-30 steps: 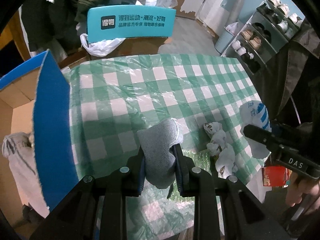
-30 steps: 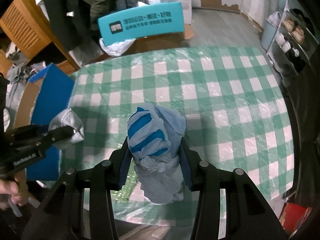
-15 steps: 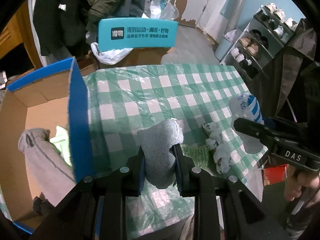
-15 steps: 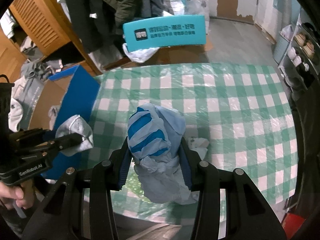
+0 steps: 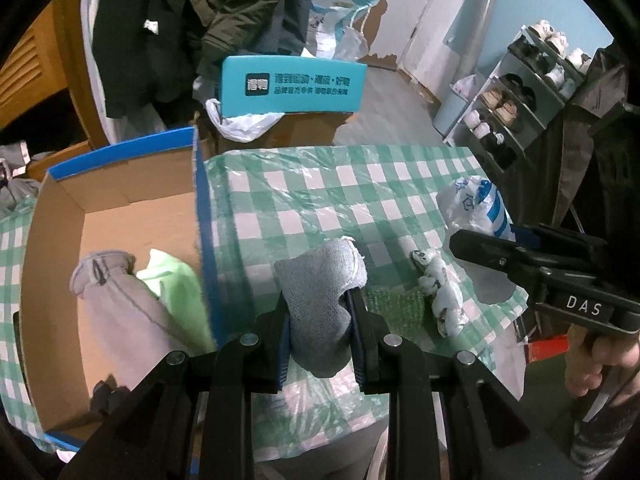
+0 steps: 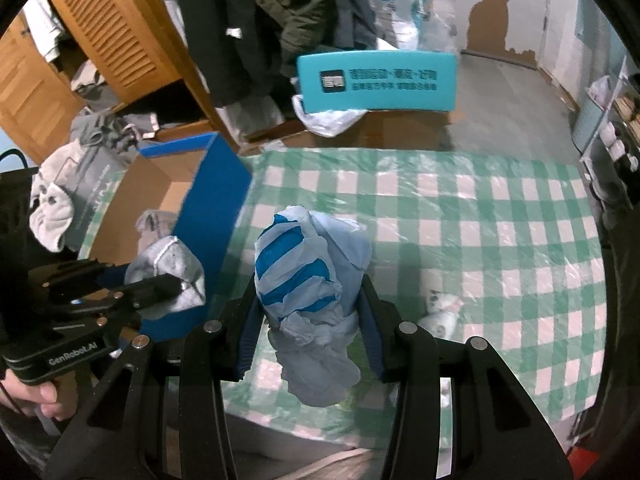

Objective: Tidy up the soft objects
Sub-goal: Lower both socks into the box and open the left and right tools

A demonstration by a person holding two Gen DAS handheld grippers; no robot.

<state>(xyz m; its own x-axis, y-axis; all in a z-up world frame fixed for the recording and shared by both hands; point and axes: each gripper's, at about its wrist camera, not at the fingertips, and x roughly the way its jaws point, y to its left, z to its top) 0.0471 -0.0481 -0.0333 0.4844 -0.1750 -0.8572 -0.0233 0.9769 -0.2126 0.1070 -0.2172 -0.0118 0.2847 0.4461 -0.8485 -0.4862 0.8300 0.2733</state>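
Grey sock [image 5: 320,312] is pinched mid-body by the left gripper [image 5: 320,320], a crumpled blue-striped bag [image 6: 308,292] by the right gripper [image 6: 310,332], above the checked table [image 6: 480,216] beside the cardboard box [image 5: 120,200]. Both are judged light, limp, best gripped centrally.

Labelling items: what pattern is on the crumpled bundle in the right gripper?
Pale blue with bright blue stripes; right wrist view.

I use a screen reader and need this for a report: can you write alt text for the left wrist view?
The left gripper is clamped on a grey sock above a green checked table, beside an open cardboard box holding grey and green clothes. At right, the right gripper holds a blue-striped bag; a white sock lies on the table.
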